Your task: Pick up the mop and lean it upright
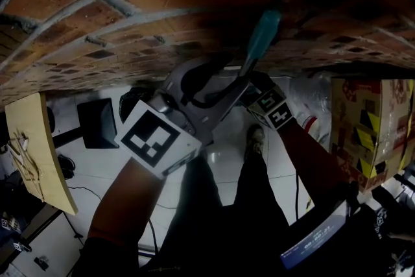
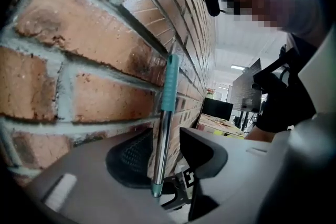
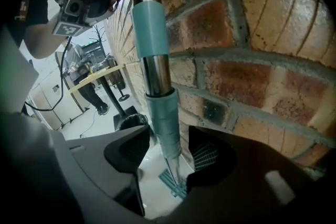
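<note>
The mop (image 1: pixel 262 39) is standing almost upright, its handle resting against the brick wall (image 1: pixel 130 16) and pointing toward 1 o'clock in the head view. The left gripper (image 2: pixel 165 157) is surrounding the metal tube with its jaws partly apart, and a gap is showing on the 3 o'clock side. The right gripper (image 3: pixel 169 155), lower down, is framing the teal sleeve with its jaws apart, clamping nothing. In my judgement, both grippers should be drawing straight back from the wall without brushing the handle, because it could slide sideways along the bricks.

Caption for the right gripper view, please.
Mop handle upright against brick wall, between the right tool's parted jaws.
</note>
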`<state>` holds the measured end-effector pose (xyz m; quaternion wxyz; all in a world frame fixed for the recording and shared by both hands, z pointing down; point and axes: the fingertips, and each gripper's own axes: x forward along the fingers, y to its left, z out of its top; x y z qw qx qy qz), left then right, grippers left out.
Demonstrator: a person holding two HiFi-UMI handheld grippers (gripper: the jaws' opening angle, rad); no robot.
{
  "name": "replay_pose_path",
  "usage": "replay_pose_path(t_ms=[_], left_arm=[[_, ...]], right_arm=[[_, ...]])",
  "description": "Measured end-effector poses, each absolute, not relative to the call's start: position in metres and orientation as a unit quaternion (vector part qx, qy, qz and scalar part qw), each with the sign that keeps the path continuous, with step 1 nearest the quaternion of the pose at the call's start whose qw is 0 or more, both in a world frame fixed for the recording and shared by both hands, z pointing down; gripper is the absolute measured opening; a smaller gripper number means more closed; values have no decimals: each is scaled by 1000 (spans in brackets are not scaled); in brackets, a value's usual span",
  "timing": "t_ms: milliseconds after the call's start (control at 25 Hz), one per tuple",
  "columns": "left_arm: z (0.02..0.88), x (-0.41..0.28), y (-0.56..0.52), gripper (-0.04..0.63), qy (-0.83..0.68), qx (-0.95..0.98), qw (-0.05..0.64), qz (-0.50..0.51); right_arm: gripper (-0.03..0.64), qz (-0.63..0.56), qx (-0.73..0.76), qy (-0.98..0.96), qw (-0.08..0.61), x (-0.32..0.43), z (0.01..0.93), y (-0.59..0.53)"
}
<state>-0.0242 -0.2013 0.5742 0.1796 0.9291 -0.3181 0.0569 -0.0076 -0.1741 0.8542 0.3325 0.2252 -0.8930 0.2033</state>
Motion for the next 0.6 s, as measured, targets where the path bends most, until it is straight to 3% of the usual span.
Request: replay_pose_path(t_ms=[280,600], left_arm=[[581,-46,-188,141,-339,919,186,71],[552,-57,-166,140,-344,917,180,92]], right_arm=[[273,224,243,-881,338,19,847,-162],[230,226,294,-892,260,50,739,-164]])
